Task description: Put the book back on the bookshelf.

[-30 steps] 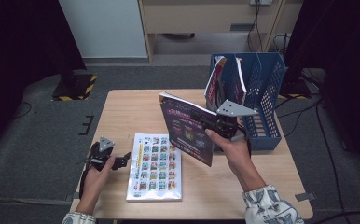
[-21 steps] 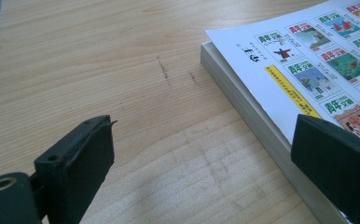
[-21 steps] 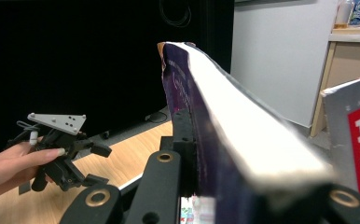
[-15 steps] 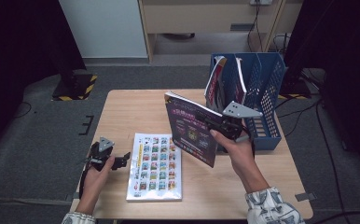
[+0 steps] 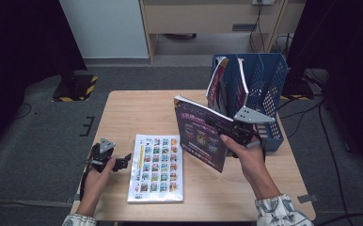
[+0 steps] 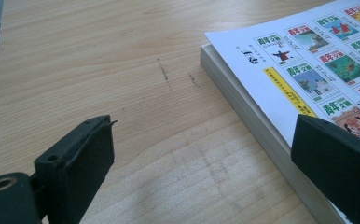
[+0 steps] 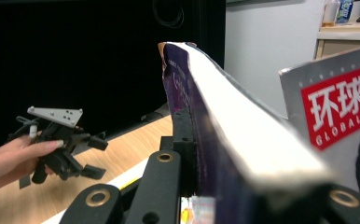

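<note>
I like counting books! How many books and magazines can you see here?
3: a purple book held upright in the right gripper, a picture-grid book flat on the table, and a magazine standing in the blue rack. More may hide inside.

The thick paperback I hold [image 5: 201,136] has a dark purple cover with small bright panels and white page edges. The flat white book [image 5: 157,167] carries a grid of colourful picture tiles and a yellow strip. The slotted plastic file rack [image 5: 269,84] is blue; my pale wooden table [image 5: 137,110] shows light grain.
</note>
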Tool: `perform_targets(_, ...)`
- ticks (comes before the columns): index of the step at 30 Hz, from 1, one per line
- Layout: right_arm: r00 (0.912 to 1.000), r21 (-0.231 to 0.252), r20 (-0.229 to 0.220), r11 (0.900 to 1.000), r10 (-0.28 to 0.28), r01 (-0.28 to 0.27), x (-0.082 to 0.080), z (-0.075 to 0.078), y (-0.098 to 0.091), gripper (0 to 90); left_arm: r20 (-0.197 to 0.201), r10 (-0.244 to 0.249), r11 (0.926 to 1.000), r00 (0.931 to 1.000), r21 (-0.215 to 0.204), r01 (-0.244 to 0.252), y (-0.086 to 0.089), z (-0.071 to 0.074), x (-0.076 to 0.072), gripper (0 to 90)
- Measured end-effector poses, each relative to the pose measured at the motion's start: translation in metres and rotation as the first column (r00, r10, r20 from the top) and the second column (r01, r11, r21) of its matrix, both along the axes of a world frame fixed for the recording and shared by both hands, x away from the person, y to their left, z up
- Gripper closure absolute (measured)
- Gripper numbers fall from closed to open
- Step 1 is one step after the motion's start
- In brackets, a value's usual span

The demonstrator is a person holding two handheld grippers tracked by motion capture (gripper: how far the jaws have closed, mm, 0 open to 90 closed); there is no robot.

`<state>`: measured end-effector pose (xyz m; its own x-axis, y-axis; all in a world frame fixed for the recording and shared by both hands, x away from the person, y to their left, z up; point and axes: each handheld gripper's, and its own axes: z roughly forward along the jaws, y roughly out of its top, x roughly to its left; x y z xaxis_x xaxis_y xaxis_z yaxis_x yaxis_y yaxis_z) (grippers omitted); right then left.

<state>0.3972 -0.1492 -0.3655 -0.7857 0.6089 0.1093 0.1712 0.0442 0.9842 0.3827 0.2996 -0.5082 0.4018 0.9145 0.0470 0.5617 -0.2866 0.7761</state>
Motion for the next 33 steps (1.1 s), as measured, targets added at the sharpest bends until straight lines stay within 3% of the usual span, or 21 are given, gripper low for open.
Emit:
perform_targets(17,0.9998,-0.002,-0.008,0.9998,-0.02,0.02,-0.007,0.0,-0.026,83.7,-0.008,-0.013,0.9998,0.9999,0.013,0.013,-0.003,-0.001,0.0,5.7)
perform_targets(33,0.9985,-0.004,-0.031,0.999,-0.045,0.045,-0.017,-0.012,-0.047,83.7,-0.014,-0.015,0.9997,0.9998,0.017,0.015,-0.003,-0.002,0.001,5.7)
